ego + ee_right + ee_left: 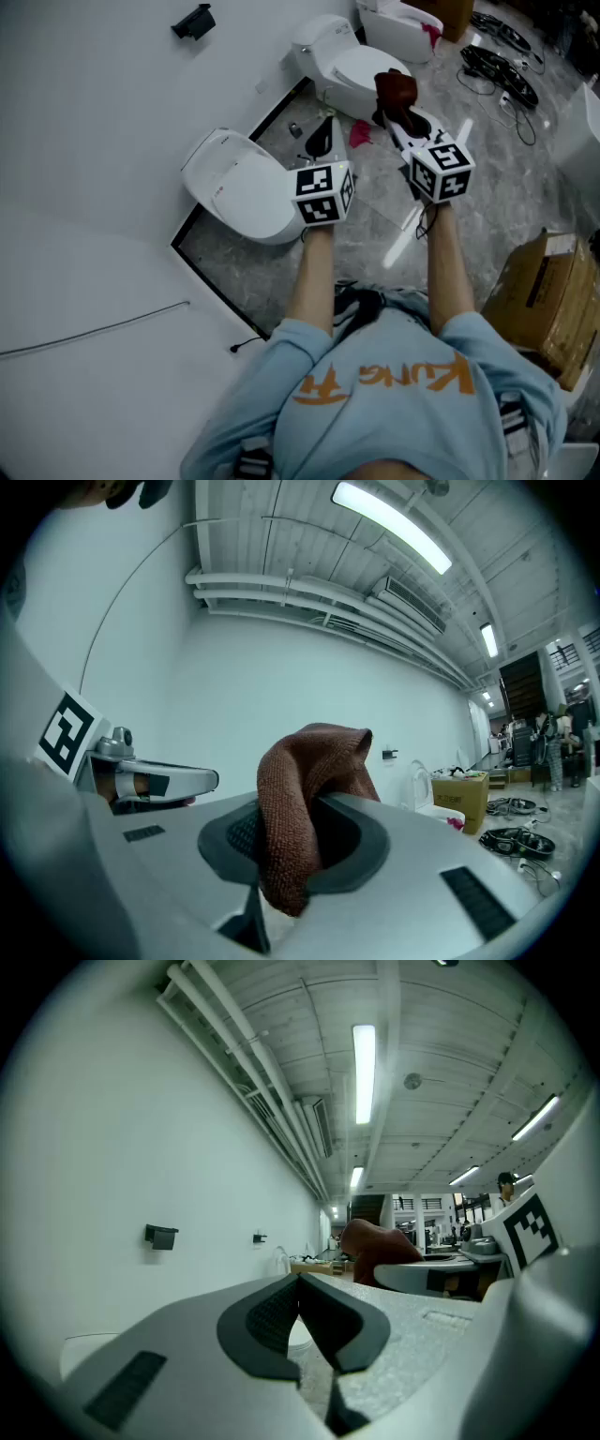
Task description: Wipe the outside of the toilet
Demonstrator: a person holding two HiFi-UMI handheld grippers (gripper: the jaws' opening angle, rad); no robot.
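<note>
Right gripper (292, 841) clenched on brown cloth (314, 752); left gripper (300, 1288) closed, empty. Head view: toilet (239, 187) at 8 o'clock from cloth, nearer left gripper.

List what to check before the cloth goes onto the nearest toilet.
1. Grip on the cloth: ok. The brown cloth is pinched in the right claw, jaws shut on it.
2. Spare claw free: ok. The left claw is shut with nothing in it.
3. Cloth touching the near toilet: not ok. It is held in the air.
4. Wiping surface exposed: ok. A fold stands out past the jaw tips.
5. Cloth damp: cannot tell.
</note>
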